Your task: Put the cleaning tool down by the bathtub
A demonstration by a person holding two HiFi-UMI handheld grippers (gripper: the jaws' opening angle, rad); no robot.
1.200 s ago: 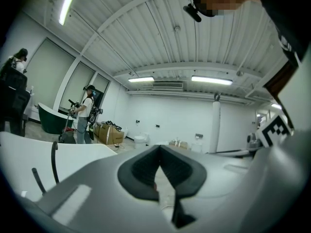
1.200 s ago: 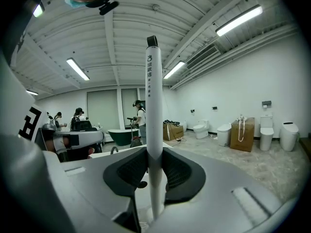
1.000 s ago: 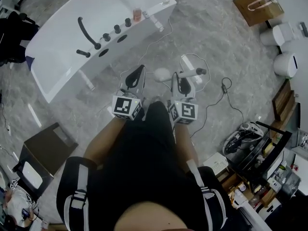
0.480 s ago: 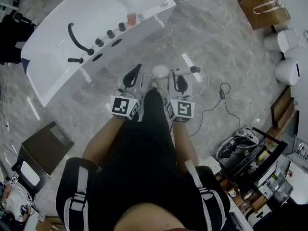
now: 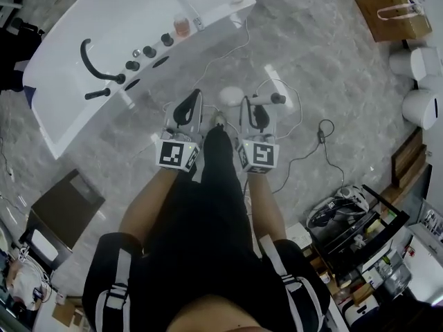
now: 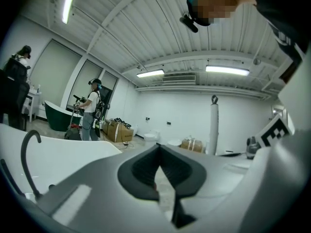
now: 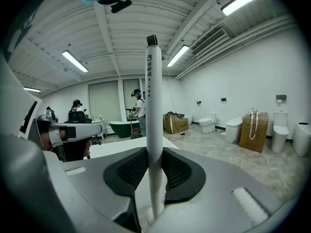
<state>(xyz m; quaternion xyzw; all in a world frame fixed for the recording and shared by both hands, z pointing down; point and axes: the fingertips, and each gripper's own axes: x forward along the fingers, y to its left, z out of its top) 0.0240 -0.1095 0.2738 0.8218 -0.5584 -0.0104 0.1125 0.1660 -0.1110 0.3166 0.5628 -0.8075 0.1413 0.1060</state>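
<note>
The cleaning tool [image 7: 154, 115], a white stick, stands upright, clamped in the right hand-held gripper [image 7: 154, 154] above the floor [image 5: 311, 61]. Just left of it, the left hand-held gripper [image 6: 159, 152] is closed and empty. The bathtub [image 5: 208, 12] lies ahead-left of both.

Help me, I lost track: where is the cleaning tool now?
In the right gripper view, the cleaning tool stands clamped in the right gripper; the bathtub lies ahead-left.

Head camera looks steeply down; gripper cameras peer along their jaws (bathtub [image 5: 118, 19] shared).
</note>
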